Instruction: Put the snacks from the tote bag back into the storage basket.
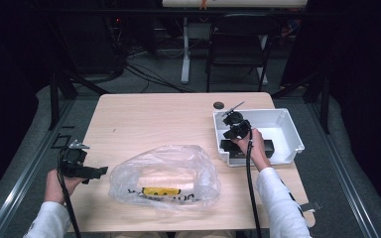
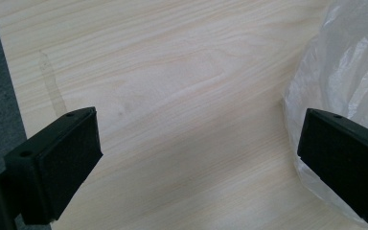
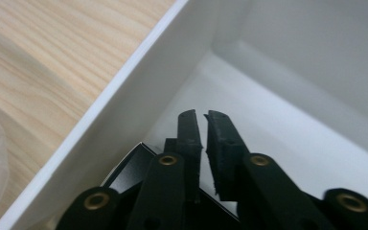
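A clear plastic bag [image 1: 166,173] with yellow and black print lies crumpled at the table's front middle. To its left, my left gripper [image 1: 95,173] hovers low over the wood. It is open [image 2: 199,139], with bare table between the jaws and the bag's edge [image 2: 350,62] beside the right jaw. A white bin [image 1: 290,129] stands at the right of the table. My right gripper [image 1: 233,124] reaches into its near left corner. Its jaws are shut [image 3: 204,117] with only a thin slit between them, over a flat black box [image 3: 127,167] on the bin's floor [image 1: 265,147].
A small dark round disc [image 1: 219,105] sits on the table just behind the bin. Beyond the table stand a black folding chair [image 1: 238,44] and a white desk leg [image 1: 185,49], with cables on the floor. The bin's left wall [image 3: 139,96] rises close beside my right gripper.
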